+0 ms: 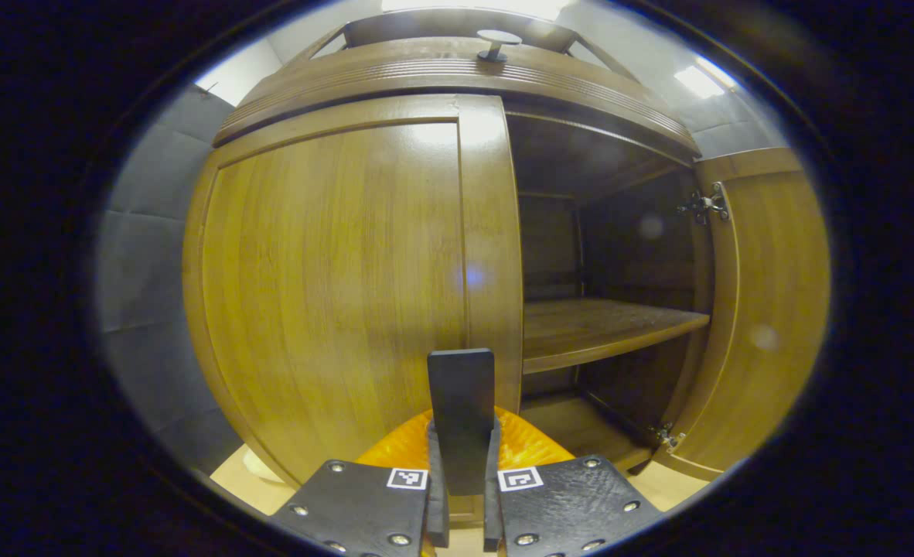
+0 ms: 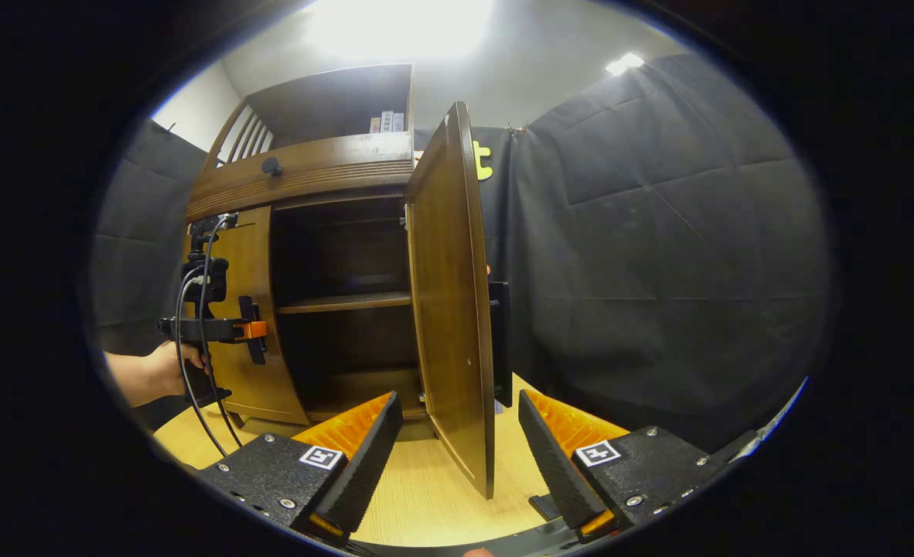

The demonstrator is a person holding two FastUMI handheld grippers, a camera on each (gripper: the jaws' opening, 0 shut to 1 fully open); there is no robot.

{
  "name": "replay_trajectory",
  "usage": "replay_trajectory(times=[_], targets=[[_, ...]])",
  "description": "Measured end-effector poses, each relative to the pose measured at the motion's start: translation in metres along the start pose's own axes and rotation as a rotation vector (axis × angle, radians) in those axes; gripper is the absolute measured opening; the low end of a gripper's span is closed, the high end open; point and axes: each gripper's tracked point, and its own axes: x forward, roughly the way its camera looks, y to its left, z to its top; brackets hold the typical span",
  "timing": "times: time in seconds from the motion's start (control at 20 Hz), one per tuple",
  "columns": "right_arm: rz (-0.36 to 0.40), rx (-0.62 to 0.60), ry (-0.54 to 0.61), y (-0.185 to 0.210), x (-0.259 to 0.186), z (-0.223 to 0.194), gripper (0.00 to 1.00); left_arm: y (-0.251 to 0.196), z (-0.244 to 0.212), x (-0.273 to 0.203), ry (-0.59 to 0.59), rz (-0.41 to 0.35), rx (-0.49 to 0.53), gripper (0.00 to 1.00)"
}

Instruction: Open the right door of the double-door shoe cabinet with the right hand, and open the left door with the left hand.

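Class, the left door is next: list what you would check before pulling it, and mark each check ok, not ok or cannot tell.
1. Right door swung open: ok.
2. Left door not yet opened: ok, it sits flush with the cabinet front.
3. Left tongs closed on the left door's edge: cannot tell; the fingers are together near the edge, but contact is hidden.
4. Right tongs released: ok, the fingers stand apart, either side of the open door's edge.
5. Shelf free of things that could fall: ok.
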Motion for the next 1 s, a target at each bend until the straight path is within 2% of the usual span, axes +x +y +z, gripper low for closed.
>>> replay_trajectory(times=[0.05,0.1,0.15,0.25,0.3,0.45,1.0], targets=[[0.004,0.000,0.001,0.002,-0.002,0.001,0.94,0.001,0.003,-0.003,0.004,-0.008,0.000,0.18],[0.008,-0.001,0.001,0.004,-0.004,0.001,0.94,0.001,0.005,-0.005,0.004,-0.016,-0.002,0.24],[0.006,-0.005,-0.001,0.006,-0.005,0.001,0.94,0.001,0.007,-0.005,0.003,-0.021,-0.004,0.12],[0.004,-0.011,0.000,0.008,-0.007,0.002,0.94,0.001,0.011,-0.007,0.000,-0.026,0.001,0.24],[0.007,-0.007,0.001,0.009,-0.008,0.002,0.93,0.002,0.012,-0.009,0.000,-0.028,0.002,0.18],[0.015,-0.002,0.000,0.015,-0.012,0.003,0.94,0.001,0.014,-0.009,0.004,-0.036,-0.001,0.24],[0.050,-0.011,0.010,0.045,-0.028,0.001,0.94,0.006,0.039,-0.020,0.001,-0.034,-0.022,0.23]])
